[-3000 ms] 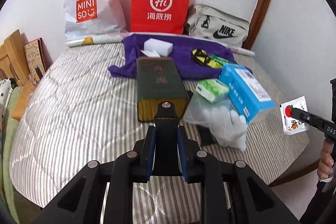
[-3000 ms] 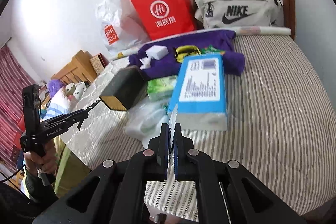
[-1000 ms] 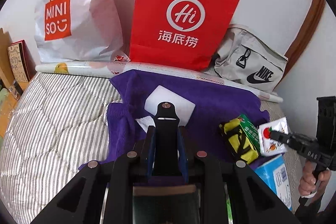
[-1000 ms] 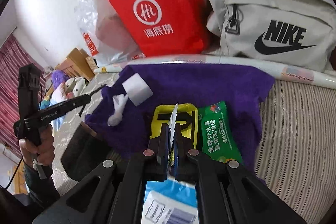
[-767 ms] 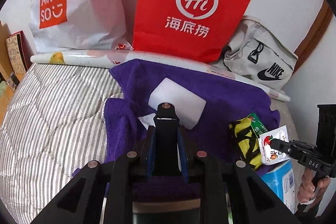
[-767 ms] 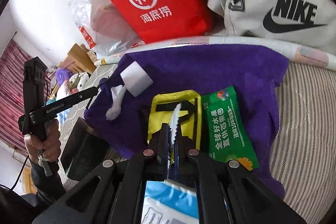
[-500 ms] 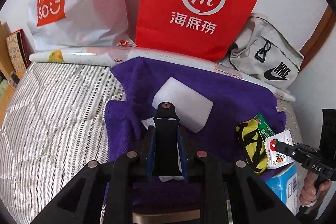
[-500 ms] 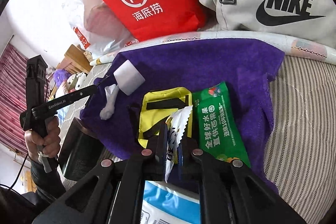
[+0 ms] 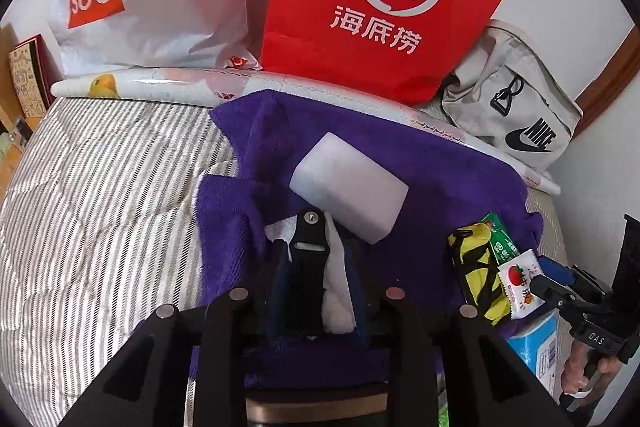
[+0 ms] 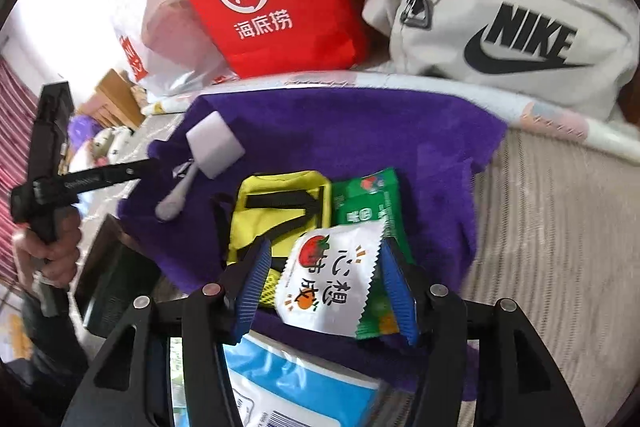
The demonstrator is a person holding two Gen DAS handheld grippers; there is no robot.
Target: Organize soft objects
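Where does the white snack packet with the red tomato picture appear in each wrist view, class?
Left wrist view: the white snack packet sits far right, at the tips of the right gripper.
Right wrist view: the packet lies bottom centre, between the spread blue fingers.
Shared landmark: the yellow pouch just left of the packet.

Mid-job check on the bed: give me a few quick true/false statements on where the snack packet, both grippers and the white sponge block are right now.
1. The right gripper is open, with the snack packet between its fingers. True.
2. The snack packet lies on the striped bedding. False: it lies over the yellow pouch and green packet on the purple towel.
3. The white sponge block sits on the purple towel. True.
4. The left gripper is clamped on the sponge block. False: it is open around crumpled white tissue.
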